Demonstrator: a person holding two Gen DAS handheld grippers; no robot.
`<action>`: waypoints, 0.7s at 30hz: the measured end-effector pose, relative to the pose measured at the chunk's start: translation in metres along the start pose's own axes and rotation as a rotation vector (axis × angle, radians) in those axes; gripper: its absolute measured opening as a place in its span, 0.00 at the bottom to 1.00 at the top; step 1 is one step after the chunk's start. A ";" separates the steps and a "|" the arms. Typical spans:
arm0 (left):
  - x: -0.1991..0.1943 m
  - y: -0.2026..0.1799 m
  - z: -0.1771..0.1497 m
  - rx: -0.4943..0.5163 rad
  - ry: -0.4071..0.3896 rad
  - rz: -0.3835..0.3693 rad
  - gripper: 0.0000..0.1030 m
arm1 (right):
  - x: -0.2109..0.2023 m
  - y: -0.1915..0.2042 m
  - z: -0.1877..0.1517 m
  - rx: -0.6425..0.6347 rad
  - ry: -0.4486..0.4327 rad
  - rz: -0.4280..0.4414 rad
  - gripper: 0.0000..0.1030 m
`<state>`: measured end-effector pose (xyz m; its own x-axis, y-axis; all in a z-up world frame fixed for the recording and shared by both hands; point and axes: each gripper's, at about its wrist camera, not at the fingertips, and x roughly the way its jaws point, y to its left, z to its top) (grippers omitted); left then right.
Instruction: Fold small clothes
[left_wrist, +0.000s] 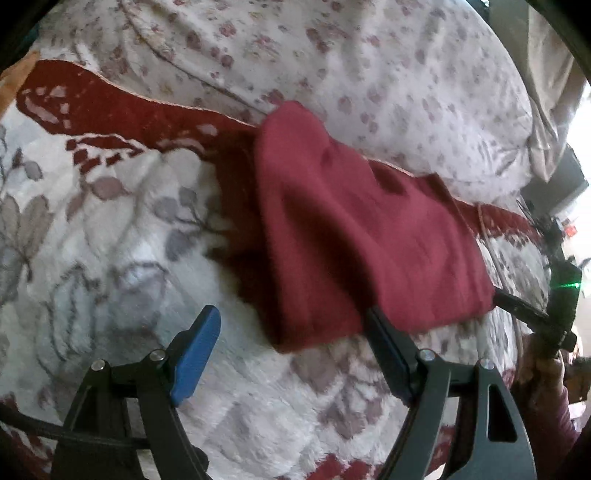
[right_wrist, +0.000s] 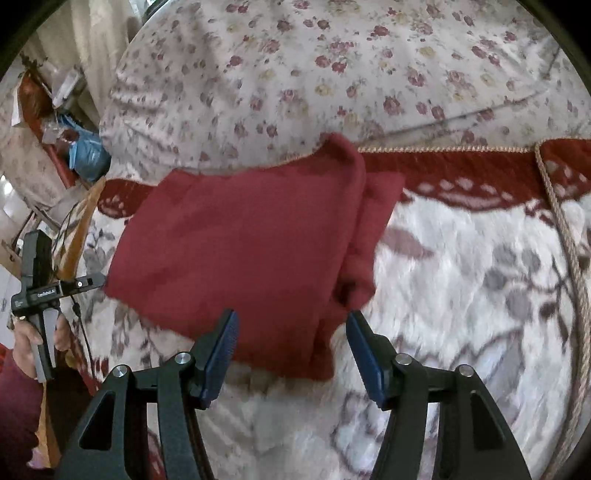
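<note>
One red cloth (left_wrist: 354, 236) was seen in both views, folded and laid flat on a fluffy blanket (left_wrist: 122, 236) with grey leaves and a dark red border. The blanket was spread on a bed. Behind it, at 12 o'clock, a sheet with small flowers (right_wrist: 332, 62) was seen.

In the left wrist view, the left gripper (left_wrist: 291, 354) was held low at 6 o'clock, with its jaws wide apart and nothing between them. Its right finger (left_wrist: 388, 354) was at the near edge of the cloth; whether it touched could not be told. Far off at 3 o'clock, the right gripper (left_wrist: 532, 314) was seen from the side, just beside the cloth's right corner.

In the right wrist view, the right gripper (right_wrist: 291, 350) was shown with its jaws apart too, and the near edge of the cloth (right_wrist: 236, 243) lay between them, not pinched. Only this view showed a cream cord (right_wrist: 569, 236) at 3 o'clock, a blue bag (right_wrist: 86, 155) at 10 o'clock, and the left gripper (right_wrist: 40, 277) held in a hand (right_wrist: 27, 339) at 9 o'clock.

Two grippers, one cloth, one blanket and one cord were counted.
</note>
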<state>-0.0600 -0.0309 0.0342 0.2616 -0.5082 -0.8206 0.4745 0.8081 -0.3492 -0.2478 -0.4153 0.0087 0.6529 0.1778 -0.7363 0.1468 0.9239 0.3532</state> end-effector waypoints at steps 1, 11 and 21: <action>0.004 -0.002 -0.003 0.001 0.010 -0.011 0.76 | 0.003 -0.001 -0.004 0.010 0.003 0.002 0.63; -0.005 -0.004 0.003 0.037 0.018 0.036 0.15 | -0.004 0.009 0.004 -0.061 -0.040 -0.060 0.14; -0.002 0.013 -0.020 0.003 0.010 0.040 0.16 | -0.009 -0.029 -0.021 0.017 0.031 -0.131 0.01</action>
<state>-0.0711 -0.0136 0.0226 0.2724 -0.4725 -0.8382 0.4664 0.8268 -0.3145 -0.2735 -0.4369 -0.0070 0.6038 0.0670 -0.7943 0.2420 0.9340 0.2627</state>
